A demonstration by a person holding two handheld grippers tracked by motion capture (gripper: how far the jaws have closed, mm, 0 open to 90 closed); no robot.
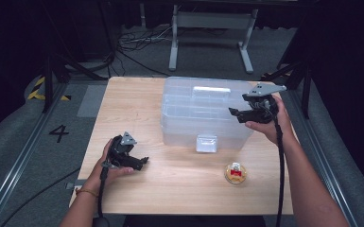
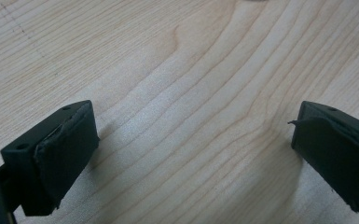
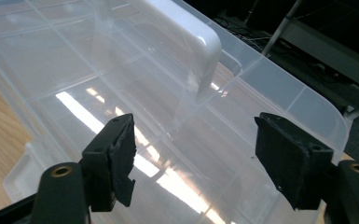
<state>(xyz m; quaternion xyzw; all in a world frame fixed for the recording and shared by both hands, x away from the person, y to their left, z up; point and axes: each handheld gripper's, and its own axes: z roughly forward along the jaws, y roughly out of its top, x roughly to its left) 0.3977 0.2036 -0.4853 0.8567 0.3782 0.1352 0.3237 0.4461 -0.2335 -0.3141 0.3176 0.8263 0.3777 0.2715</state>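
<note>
Right tool hovers over the right end of the clear box; its raised handle stands ahead between the open jaws. Left tool: bare bench ahead. Small round disc lies below right tool, near the box front.

A clear plastic storage box with a white carrying handle on its closed lid and a white front latch stands upright, directly beneath and ahead of the right tool, not touched by it.
</note>
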